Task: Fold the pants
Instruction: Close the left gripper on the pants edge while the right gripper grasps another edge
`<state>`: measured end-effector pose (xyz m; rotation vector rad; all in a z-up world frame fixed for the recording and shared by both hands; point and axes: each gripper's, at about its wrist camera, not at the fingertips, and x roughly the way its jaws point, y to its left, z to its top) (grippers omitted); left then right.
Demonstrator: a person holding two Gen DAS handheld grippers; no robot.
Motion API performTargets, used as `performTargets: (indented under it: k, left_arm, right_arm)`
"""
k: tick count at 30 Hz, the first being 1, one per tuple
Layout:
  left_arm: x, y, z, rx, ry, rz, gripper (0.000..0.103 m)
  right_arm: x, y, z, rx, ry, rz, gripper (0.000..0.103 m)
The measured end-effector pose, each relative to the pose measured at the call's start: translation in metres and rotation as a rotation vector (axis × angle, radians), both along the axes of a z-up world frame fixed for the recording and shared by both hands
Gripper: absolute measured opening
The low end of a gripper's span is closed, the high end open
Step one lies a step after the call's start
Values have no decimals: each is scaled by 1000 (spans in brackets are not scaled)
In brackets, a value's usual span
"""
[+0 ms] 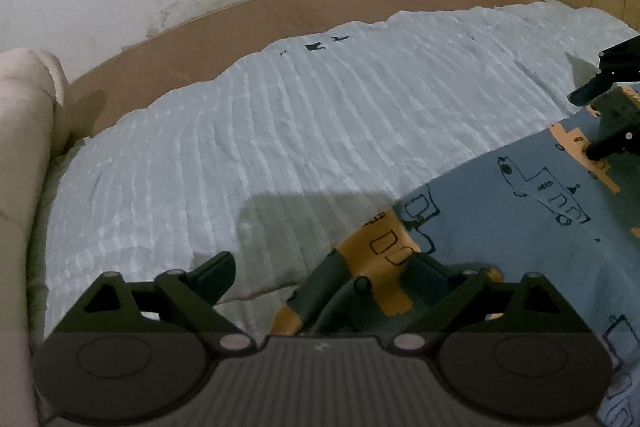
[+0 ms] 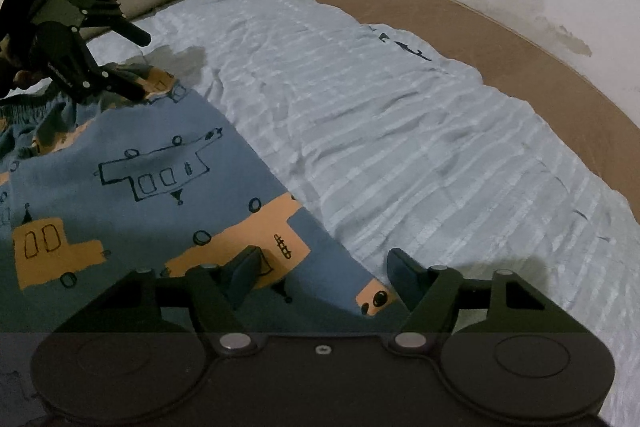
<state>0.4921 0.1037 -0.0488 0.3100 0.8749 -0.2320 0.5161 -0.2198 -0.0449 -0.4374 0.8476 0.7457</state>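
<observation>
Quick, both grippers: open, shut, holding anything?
Left gripper: open, pants edge between its jaws, not clamped.
Right gripper: open, straddling the pants' corner, no grip.

We see the pants (image 2: pixel 132 187): blue fabric with orange patches and dark line-drawn vehicles, lying mostly flat with slight wrinkles on the near-left of the bed; elastic waistband bunched at far left.
</observation>
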Motion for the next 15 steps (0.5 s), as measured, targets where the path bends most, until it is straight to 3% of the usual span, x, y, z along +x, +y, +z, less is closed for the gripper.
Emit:
performTargets:
  k: [15]
  left_arm:
    - [3, -3, -5, -2, 29, 3, 92]
  right_arm:
    - [-1, 1, -3, -17, -12, 8, 71]
